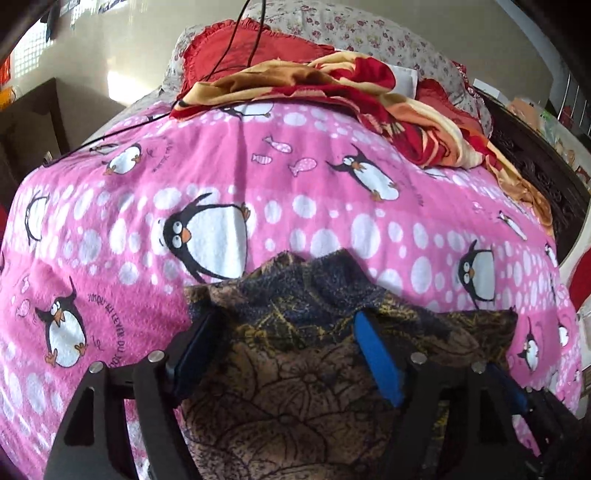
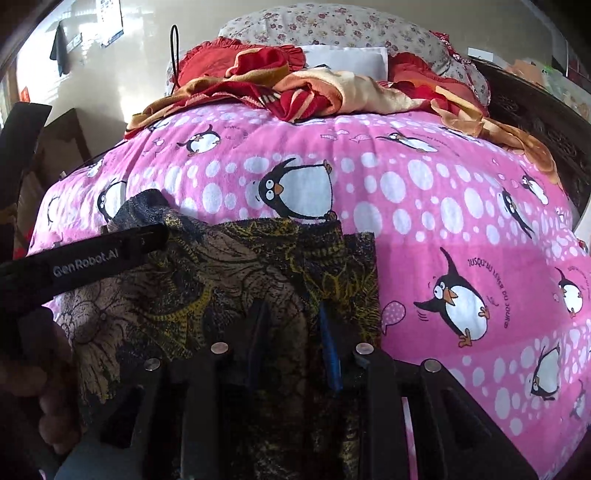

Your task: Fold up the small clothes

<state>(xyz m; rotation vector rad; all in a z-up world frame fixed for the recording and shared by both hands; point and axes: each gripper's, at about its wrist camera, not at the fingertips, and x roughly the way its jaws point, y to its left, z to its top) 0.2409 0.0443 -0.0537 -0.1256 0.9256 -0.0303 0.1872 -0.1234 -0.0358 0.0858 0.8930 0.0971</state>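
Tools (image 1: 284, 332) (image 2: 295, 328): two (one garment (image 1: 295, 387))

Hidden under the dark patterned garment (image 2: 221, 280): both right gripper (image 2: 293, 332) fingertips. Cut off by the frame's bottom edge: garment's near hem. Grip undecidable.

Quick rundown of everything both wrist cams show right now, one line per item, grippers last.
patterned garment: one, dark brown, black and yellow print, on the near part of the bed.
penguin blanket: one, pink with white spots, covering the bed.
crumpled blanket: one, red, orange and cream, far end of the bed.
floral pillow: one, pale with small flowers, behind it.
black cable: one, hanging at the far end.
left gripper: open, fingers over the garment.
right gripper: fingers nearly together in the garment's folds; grip unclear.
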